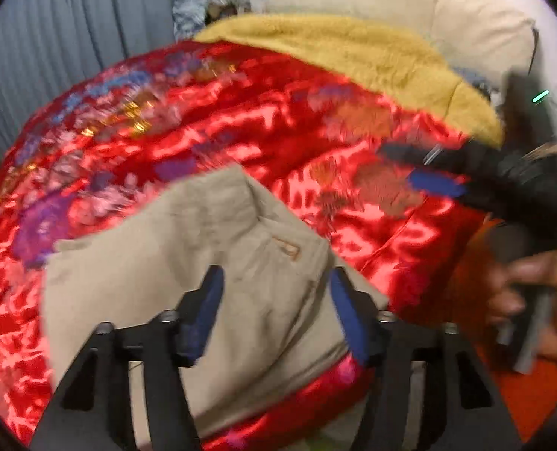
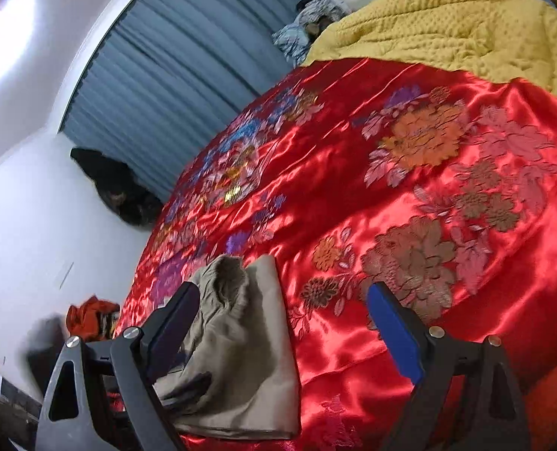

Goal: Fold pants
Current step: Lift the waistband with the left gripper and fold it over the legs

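The pants [image 1: 188, 282], beige and already folded into a compact bundle, lie on the red satin bedcover [image 1: 240, 112] close to its near edge, and I take them as the landmark. The left claw [image 1: 274, 312] hangs just above the pants with its blue pads apart on both sides of the cloth, and it presses on nothing. The right claw [image 2: 282, 330] is also wide open and empty; the pants sit beside its left finger, and the rest of the gap shows only the bedcover. In the left wrist view the right claw [image 1: 421, 169] is to the right of the pants, well apart from them, with the person's hand [image 1: 534, 297] on its grip. I judge the fold is nearly finished or finished. The risk, as I see it, is that the satin is slippery and the pants rest so near the edge of the bed that a small push from a finger could slide the bundle off, or open the top layer again. Beyond the pants there is much free bedcover up to the yellow blanket [image 2: 447, 26], so there is room to move the bundle inward. To the left of the pants the bed ends and the floor begins, so that side gives little margin.
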The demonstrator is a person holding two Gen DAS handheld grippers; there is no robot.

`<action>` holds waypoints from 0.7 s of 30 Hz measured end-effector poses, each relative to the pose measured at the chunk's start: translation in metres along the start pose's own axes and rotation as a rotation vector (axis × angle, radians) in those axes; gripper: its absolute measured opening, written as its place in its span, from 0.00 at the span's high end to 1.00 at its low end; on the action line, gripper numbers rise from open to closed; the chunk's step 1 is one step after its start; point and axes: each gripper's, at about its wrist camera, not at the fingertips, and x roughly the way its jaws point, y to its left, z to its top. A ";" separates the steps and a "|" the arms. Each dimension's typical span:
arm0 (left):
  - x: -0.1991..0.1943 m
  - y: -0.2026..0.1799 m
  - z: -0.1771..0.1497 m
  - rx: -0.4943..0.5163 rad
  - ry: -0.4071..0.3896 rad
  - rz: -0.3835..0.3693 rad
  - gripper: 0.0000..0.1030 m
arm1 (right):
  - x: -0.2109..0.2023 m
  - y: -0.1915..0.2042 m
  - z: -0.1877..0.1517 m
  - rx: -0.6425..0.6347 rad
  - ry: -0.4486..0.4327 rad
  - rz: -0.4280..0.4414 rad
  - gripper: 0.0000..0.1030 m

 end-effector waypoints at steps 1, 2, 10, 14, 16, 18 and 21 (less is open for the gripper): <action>-0.008 0.008 -0.002 -0.011 -0.006 0.017 0.31 | 0.008 0.008 -0.004 -0.034 0.038 0.013 0.12; -0.022 0.020 -0.007 -0.032 -0.008 0.054 0.30 | 0.016 0.013 -0.007 -0.069 0.066 0.025 0.12; -0.014 0.095 -0.065 -0.201 0.148 0.354 0.28 | 0.058 0.093 -0.036 -0.434 0.355 0.125 0.24; 0.007 0.100 -0.074 -0.221 0.211 0.390 0.29 | 0.088 0.097 -0.042 -0.464 0.449 0.093 0.29; 0.006 0.096 -0.072 -0.220 0.210 0.399 0.29 | 0.102 0.096 -0.042 -0.455 0.492 0.074 0.31; 0.006 0.094 -0.071 -0.213 0.214 0.403 0.29 | 0.111 0.095 -0.043 -0.450 0.525 0.052 0.32; 0.009 0.098 -0.069 -0.221 0.214 0.393 0.29 | 0.119 0.092 -0.043 -0.454 0.552 0.037 0.32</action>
